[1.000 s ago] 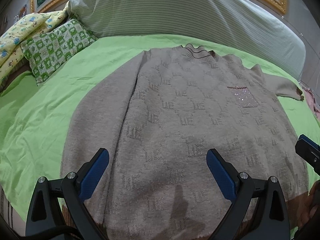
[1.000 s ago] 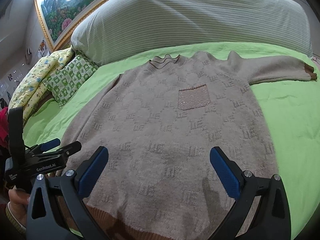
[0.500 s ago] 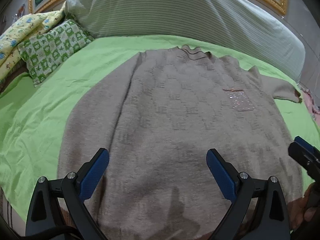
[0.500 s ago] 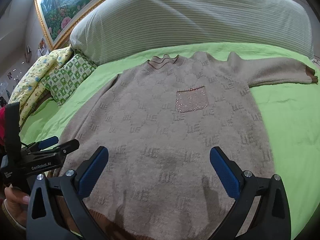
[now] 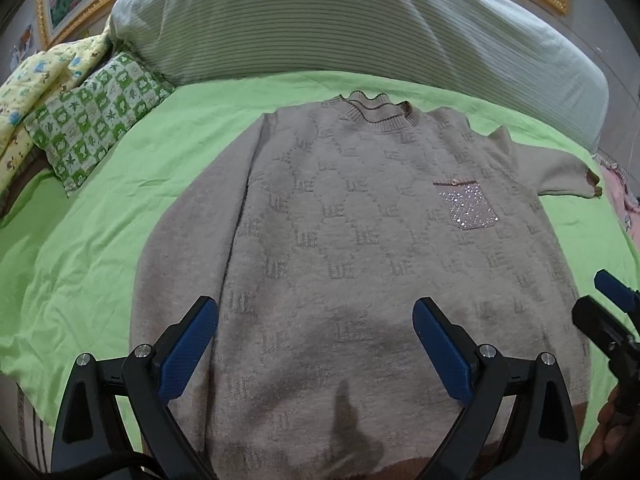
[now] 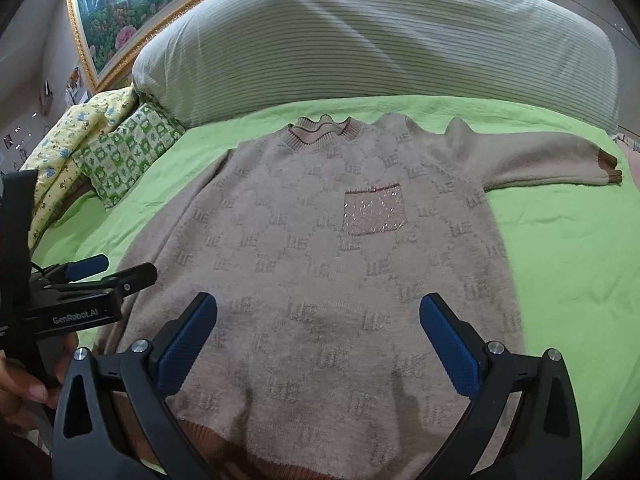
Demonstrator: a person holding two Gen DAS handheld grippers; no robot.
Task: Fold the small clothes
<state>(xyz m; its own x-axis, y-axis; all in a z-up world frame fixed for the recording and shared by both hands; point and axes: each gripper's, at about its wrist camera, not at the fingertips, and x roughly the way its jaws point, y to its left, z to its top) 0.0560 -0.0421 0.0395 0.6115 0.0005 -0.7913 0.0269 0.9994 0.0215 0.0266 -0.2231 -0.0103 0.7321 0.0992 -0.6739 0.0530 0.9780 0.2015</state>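
A beige sweater is spread flat on the bed, collar toward the striped pillow. The left gripper and right gripper are held spread wide above its hem, nothing gripped.

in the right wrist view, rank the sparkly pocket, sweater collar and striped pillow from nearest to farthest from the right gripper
From the right gripper:
1. Sparkly pocket, on the sweater's chest, just ahead.
2. Sweater collar, beyond it at the sweater's top edge.
3. Striped pillow, at the head of the bed.
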